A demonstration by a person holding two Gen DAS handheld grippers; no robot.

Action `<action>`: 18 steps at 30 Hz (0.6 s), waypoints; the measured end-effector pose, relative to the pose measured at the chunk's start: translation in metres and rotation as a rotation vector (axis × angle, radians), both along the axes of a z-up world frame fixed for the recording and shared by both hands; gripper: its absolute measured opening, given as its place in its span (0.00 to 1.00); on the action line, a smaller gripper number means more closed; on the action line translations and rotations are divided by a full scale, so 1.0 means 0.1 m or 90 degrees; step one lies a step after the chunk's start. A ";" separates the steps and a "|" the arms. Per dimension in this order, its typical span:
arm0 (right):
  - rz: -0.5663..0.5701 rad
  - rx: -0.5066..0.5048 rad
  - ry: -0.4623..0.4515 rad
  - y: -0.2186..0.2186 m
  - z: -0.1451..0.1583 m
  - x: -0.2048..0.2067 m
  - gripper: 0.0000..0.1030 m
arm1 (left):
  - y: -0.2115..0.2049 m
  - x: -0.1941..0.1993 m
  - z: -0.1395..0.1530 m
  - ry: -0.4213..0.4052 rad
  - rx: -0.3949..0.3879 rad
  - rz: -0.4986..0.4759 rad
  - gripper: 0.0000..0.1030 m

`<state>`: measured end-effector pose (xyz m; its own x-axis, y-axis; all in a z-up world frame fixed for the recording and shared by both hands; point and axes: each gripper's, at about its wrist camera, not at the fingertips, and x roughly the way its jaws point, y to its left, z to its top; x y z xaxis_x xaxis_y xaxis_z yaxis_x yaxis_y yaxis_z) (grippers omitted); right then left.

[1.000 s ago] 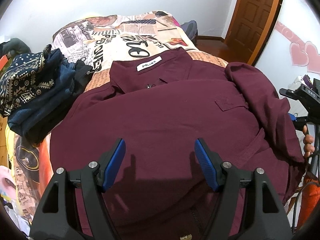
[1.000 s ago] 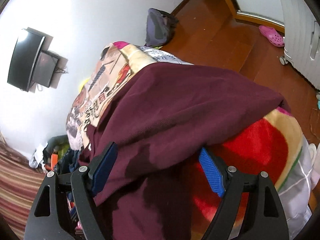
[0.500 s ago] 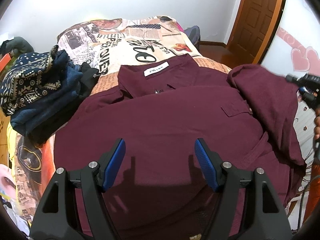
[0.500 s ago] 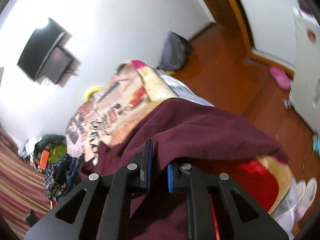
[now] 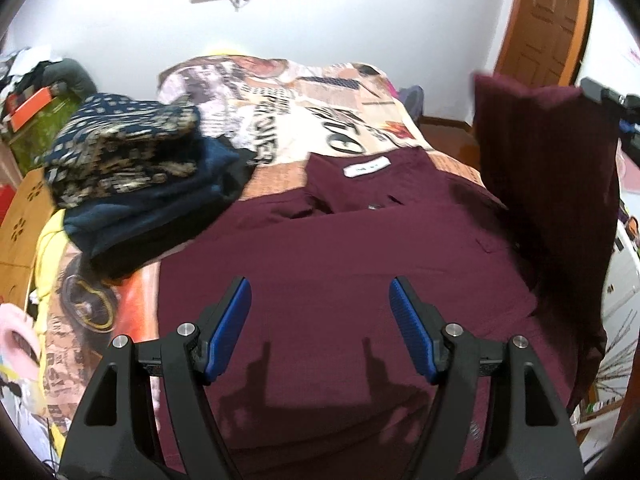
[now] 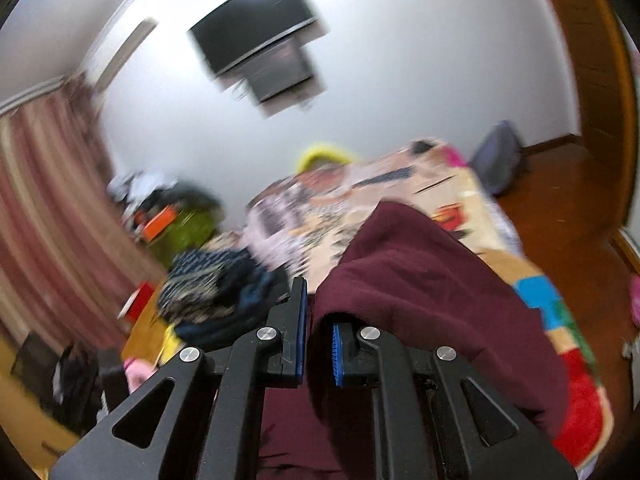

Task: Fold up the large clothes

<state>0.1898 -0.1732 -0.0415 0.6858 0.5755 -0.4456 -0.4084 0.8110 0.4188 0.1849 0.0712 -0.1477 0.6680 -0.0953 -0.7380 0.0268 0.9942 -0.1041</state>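
Note:
A large maroon shirt (image 5: 344, 264) lies spread on the bed, its collar and white label (image 5: 366, 167) toward the far end. My left gripper (image 5: 320, 320) hovers open above the shirt's lower middle with nothing between its blue pads. The right gripper (image 6: 318, 336) is shut on a fold of the shirt's sleeve (image 6: 424, 280). In the left wrist view that sleeve (image 5: 548, 168) hangs lifted high at the right, held from its top corner by the right gripper (image 5: 610, 98).
A pile of dark blue and patterned clothes (image 5: 136, 176) sits at the shirt's left on the printed blanket (image 5: 280, 100). A wall-mounted TV (image 6: 260, 40), a wooden door (image 5: 540, 20), striped curtains (image 6: 48, 200) and a grey bag (image 6: 498, 156) on the wooden floor surround the bed.
The right gripper shut on the sleeve's edge and lifted it up off the bed, rolling as it rose. The left gripper stayed open and drew back slightly from the shirt.

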 end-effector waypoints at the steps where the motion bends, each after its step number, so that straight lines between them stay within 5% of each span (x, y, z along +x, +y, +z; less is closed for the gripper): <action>1: 0.026 -0.008 0.011 0.15 -0.06 0.01 0.09 | 0.09 -0.04 0.02 -0.003 -0.002 0.012 0.68; 12: 0.184 -0.161 0.237 1.00 -1.38 0.01 0.13 | 0.45 -0.24 -0.05 0.020 -0.005 0.061 0.68; 15: 0.189 -0.186 0.264 0.97 -1.47 -0.03 0.16 | 0.35 -0.22 -0.05 0.022 0.001 0.050 0.68; 18: 0.196 -0.180 0.231 0.82 -1.35 -0.14 0.22 | 0.15 -0.17 -0.01 0.018 0.012 0.023 0.68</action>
